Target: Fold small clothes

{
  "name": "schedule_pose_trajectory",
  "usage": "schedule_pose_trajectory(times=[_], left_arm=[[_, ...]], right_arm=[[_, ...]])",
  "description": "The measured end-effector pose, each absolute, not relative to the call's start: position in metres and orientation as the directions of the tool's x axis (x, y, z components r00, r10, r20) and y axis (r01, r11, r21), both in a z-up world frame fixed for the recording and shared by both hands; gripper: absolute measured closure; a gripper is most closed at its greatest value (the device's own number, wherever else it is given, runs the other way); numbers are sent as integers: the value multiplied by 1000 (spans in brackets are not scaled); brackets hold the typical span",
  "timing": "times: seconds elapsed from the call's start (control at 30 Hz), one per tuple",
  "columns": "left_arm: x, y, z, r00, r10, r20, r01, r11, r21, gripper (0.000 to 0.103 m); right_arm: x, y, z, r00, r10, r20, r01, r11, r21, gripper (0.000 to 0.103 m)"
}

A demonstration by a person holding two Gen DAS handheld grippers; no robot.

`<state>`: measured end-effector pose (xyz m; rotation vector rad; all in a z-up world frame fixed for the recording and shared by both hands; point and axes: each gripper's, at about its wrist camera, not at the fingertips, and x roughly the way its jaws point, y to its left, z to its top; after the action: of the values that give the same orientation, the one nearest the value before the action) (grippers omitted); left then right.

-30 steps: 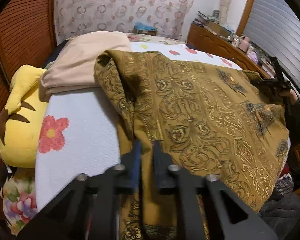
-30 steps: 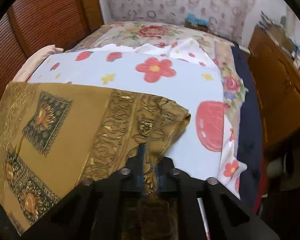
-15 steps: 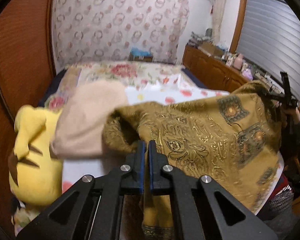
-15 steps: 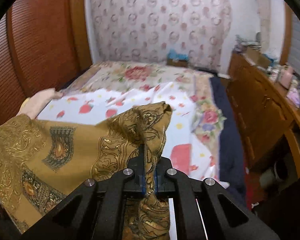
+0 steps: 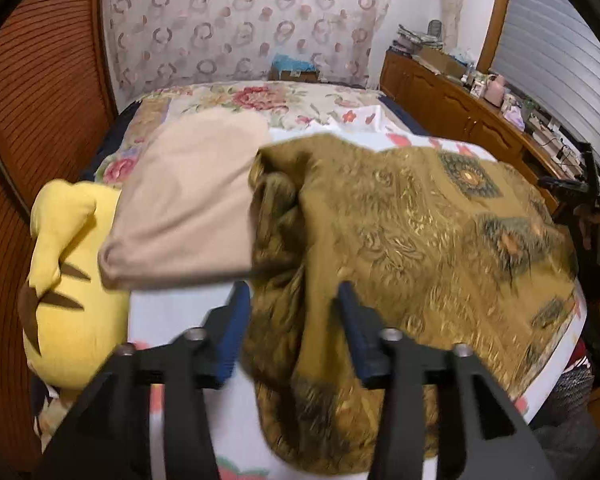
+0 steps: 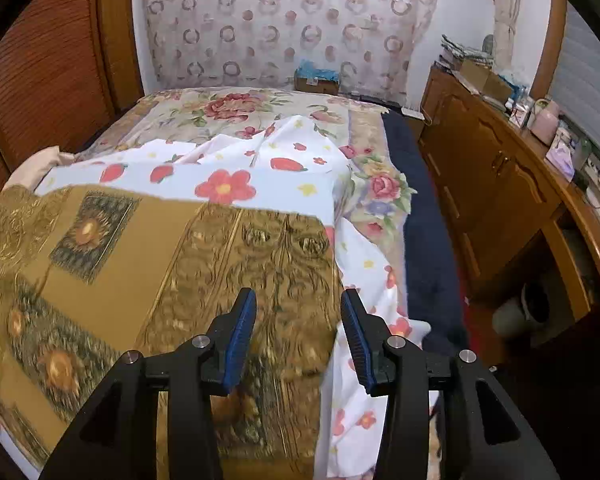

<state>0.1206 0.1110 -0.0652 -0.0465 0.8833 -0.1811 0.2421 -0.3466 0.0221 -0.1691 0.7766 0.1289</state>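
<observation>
A mustard-gold patterned garment (image 5: 420, 240) lies spread on the white floral sheet (image 5: 180, 312) of the bed; it also shows in the right wrist view (image 6: 140, 264). My left gripper (image 5: 292, 320) is open, its blue-padded fingers either side of the garment's bunched left edge. My right gripper (image 6: 298, 328) is open above the garment's right edge. The right gripper also shows far right in the left wrist view (image 5: 584, 188).
A folded beige cloth (image 5: 188, 200) lies left of the garment, touching it. A yellow plush toy (image 5: 68, 280) sits at the bed's left edge. A wooden dresser (image 6: 500, 184) stands right of the bed. A wooden panel wall (image 5: 32, 100) is at left.
Both grippers have opened and let go of the garment. The garment, lifted half a second ago, now lies on the bed.
</observation>
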Motion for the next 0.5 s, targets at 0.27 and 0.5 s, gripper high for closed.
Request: schedule_pose_trajectory(times=[0.27, 0.5], left_arm=[[95, 116, -82, 605, -192, -772, 115, 981, -153, 52], [91, 106, -78, 620, -194, -760, 125, 981, -149, 52]], right_arm=[[180, -338, 33, 735, 169, -657, -255, 966, -37, 56], [140, -324, 15, 703, 247, -667, -333, 943, -3, 56]])
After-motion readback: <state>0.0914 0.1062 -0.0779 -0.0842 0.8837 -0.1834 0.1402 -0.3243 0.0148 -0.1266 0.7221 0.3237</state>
